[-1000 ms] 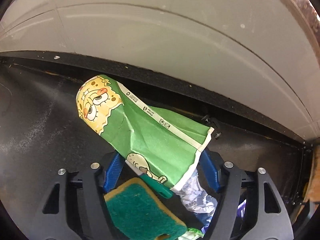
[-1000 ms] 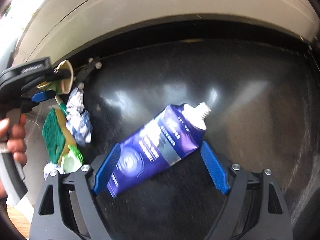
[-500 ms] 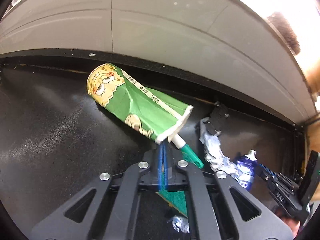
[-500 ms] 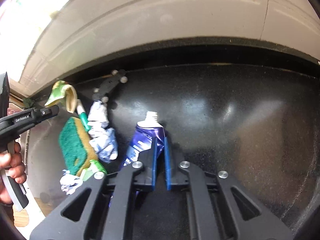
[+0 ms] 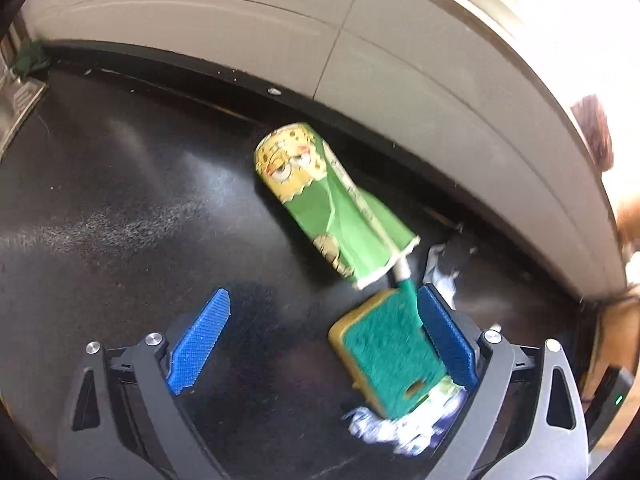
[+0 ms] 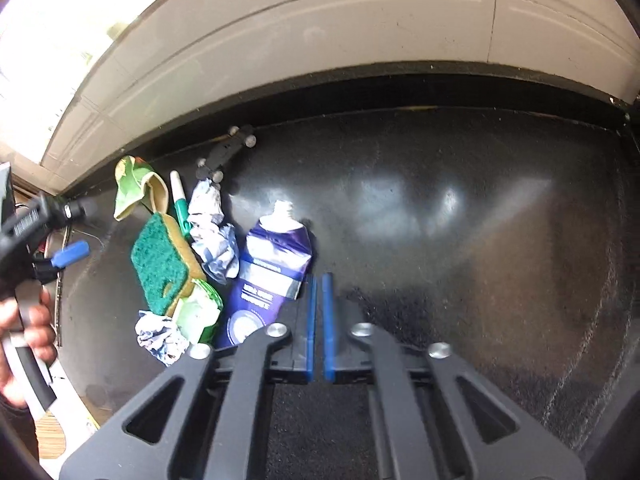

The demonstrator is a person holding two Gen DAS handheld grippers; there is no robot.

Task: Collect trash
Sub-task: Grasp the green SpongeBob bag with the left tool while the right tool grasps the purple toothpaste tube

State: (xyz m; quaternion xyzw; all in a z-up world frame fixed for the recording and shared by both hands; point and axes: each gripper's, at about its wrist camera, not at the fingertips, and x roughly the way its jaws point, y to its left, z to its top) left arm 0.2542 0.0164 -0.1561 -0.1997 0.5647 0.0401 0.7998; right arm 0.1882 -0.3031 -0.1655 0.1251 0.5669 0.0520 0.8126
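The crushed green paper cup (image 5: 336, 208) has been released by the just-reopened, empty left gripper (image 5: 320, 336), while the toothpaste tube (image 6: 272, 276) lies freed beside the right gripper (image 6: 319, 280), its jaws slightly parted, so the trash pile looks gathered.

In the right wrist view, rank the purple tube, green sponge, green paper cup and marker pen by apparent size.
1. purple tube, partly hidden by the gripper
2. green sponge, close to it, so unsure
3. green paper cup, seen end-on, farther away
4. marker pen

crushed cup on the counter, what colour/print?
Green paper cup with a yellow cartoon sponge face at its closed end; clearest in the left wrist view.
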